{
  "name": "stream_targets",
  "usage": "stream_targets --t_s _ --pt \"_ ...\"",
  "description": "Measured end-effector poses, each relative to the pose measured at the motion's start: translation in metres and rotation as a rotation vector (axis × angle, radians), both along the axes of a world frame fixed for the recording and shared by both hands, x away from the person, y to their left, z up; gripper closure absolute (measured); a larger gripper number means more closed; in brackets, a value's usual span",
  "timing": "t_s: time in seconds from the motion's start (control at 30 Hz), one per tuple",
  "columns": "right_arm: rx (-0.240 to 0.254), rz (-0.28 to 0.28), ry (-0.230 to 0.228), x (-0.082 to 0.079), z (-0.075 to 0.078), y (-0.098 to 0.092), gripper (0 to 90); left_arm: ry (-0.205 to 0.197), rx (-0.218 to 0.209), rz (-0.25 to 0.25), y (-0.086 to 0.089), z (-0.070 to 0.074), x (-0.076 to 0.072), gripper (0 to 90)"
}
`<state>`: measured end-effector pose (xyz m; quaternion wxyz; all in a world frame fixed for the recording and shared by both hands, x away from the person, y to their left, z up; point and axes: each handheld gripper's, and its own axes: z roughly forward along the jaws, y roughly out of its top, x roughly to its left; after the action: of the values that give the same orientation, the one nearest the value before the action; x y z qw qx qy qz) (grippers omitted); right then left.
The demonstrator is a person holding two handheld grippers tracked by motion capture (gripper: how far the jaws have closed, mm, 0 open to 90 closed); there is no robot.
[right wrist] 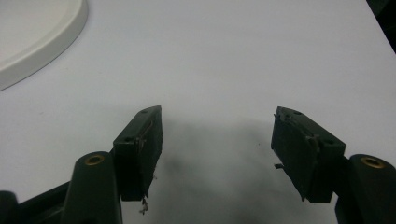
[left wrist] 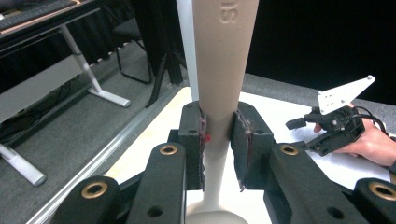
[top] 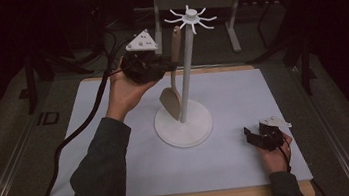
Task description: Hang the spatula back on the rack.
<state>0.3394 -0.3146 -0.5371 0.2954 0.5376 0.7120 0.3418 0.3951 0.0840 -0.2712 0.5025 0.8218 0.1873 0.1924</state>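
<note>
spatula point(top: 173, 73) of pale tan plastic hangs upright beside the pole of the white stand point(top: 184, 125), handle up, blade down just above the stand's round base. my left gripper point(top: 168, 67) has it by the handle: in the left gripper view the jaws are closed onto the narrow neck of the spatula point(left wrist: 218, 93), a pad pressing each side, the handle widening above them and the blade starting just below. raised lettering shows near the handle's top, too cropped for me to read. the top of the handle sits near the spoked hooks point(top: 191, 18) at the head of the stand; whether it touches one i cannot tell from the high view. my left hand point(top: 124, 91) is raised over the far left part of the white mat point(top: 242, 94), cable trailing down off the table edge.

my right gripper point(top: 251, 135) rests low at the near right of the mat, well apart from the stand. in the right gripper view its jaws stand wide apart with nothing between them, bare mat point(right wrist: 224, 60) ahead and the rim of the stand's base point(right wrist: 42, 42) at the upper left. my right hand point(left wrist: 371, 144) and right gripper point(left wrist: 322, 135) also show far off in the left gripper view.
</note>
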Motion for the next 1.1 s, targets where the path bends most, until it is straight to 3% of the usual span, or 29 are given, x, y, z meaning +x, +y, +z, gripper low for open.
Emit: stream_targets --t_s 0.37,0.5,0.73,0.9,1.0,1.1 --pt "-0.001 -0.001 -0.002 0.0 0.0 0.0 33.3 0.008 -0.03 -0.009 -0.002 -0.004 0.002 74.6" --pt "-0.002 -0.001 -0.001 0.0 0.0 0.0 33.3 0.0 -0.037 -0.002 0.0 -0.005 0.002 69.5" --pt "-0.003 0.0 -0.002 0.0 0.0 0.001 33.3 0.01 -0.089 -0.007 0.011 -0.01 0.001 57.5" --pt "-0.004 0.0 -0.001 0.0 0.0 0.001 33.1 0.005 -0.138 -0.012 0.022 -0.012 -0.001 54.7" --pt "-0.005 0.0 -0.001 0.0 0.0 0.001 33.1 -0.006 -0.131 -0.009 0.025 -0.015 -0.004 54.0" --pt "-0.005 0.0 -0.001 0.0 0.0 0.001 33.1 -0.007 -0.166 -0.016 0.032 -0.016 -0.007 53.3"
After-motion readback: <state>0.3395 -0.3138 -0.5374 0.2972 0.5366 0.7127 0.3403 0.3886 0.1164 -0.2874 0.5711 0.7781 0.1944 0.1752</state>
